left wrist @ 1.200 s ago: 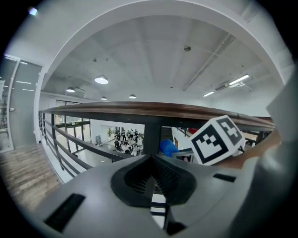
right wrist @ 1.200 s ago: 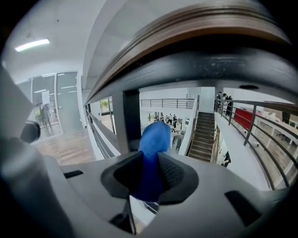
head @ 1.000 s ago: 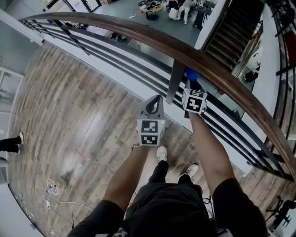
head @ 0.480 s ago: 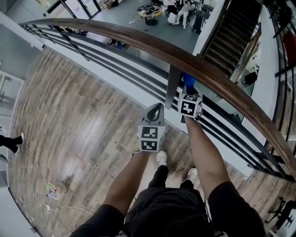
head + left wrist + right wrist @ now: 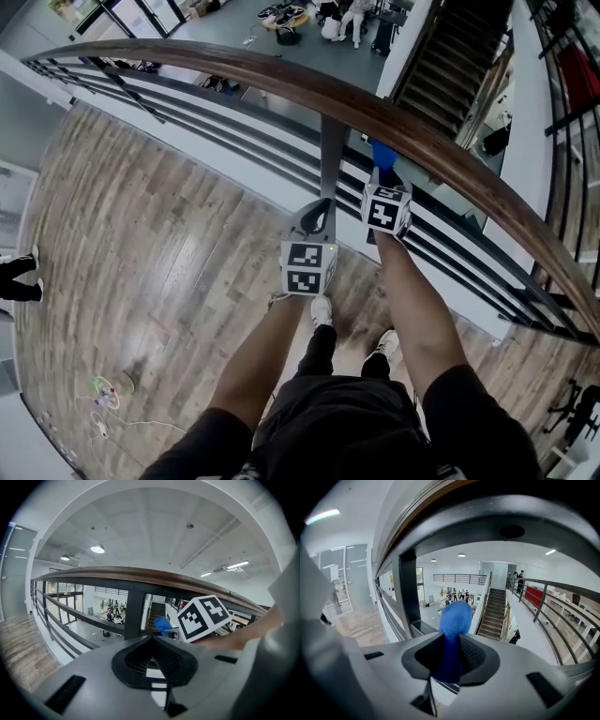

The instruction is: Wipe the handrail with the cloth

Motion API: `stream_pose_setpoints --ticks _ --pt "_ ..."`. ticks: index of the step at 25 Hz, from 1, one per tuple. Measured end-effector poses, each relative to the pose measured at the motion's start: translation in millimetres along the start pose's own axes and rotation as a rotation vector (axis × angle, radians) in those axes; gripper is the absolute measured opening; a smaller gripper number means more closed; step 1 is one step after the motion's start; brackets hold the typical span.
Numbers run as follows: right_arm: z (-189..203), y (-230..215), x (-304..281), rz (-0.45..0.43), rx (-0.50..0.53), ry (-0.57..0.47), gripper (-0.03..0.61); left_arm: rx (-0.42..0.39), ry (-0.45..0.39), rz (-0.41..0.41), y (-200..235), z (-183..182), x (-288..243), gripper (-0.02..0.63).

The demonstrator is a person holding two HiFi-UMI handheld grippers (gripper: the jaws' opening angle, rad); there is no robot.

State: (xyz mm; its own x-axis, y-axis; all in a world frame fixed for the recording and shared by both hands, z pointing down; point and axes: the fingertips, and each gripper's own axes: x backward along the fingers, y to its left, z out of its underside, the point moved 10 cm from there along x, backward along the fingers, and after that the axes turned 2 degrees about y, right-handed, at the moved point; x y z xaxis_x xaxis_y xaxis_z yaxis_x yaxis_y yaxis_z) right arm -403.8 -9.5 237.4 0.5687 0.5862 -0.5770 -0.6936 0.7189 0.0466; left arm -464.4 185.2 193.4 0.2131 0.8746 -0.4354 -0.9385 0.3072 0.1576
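Right tongs (image 5: 452, 654) pinch a soft blue cloth (image 5: 455, 618) by its lower end, just below the wooden handrail (image 5: 281, 80) and beside a dark post (image 5: 330, 150). Left tongs (image 5: 152, 640) are closed on nothing. The light, floppy cloth should drape easily over the rail top, which runs clear both ways.

No words, numbers or brand names can be read anywhere. The white cubes on my left tool (image 5: 320, 206) and right tool (image 5: 381, 174) carry only black-and-white square marker patterns.
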Motion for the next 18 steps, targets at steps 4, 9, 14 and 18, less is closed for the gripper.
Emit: stream_pose_setpoints --ticks 4,9,14,18 --pt "9 -18 10 0.023 -0.028 -0.005 0.098 -0.017 0.020 0.031 -15 2 -6 0.003" --pt "27 -52 23 0.032 -0.040 -0.043 0.098 -0.033 0.038 0.085 -48 3 -14 0.003" --pt "42 -91 44 0.056 -0.074 -0.030 0.098 -0.045 0.051 0.129 -87 3 -23 0.003" --pt "53 -124 65 0.081 -0.091 -0.016 0.098 -0.056 0.061 0.170 -120 3 -25 0.003"
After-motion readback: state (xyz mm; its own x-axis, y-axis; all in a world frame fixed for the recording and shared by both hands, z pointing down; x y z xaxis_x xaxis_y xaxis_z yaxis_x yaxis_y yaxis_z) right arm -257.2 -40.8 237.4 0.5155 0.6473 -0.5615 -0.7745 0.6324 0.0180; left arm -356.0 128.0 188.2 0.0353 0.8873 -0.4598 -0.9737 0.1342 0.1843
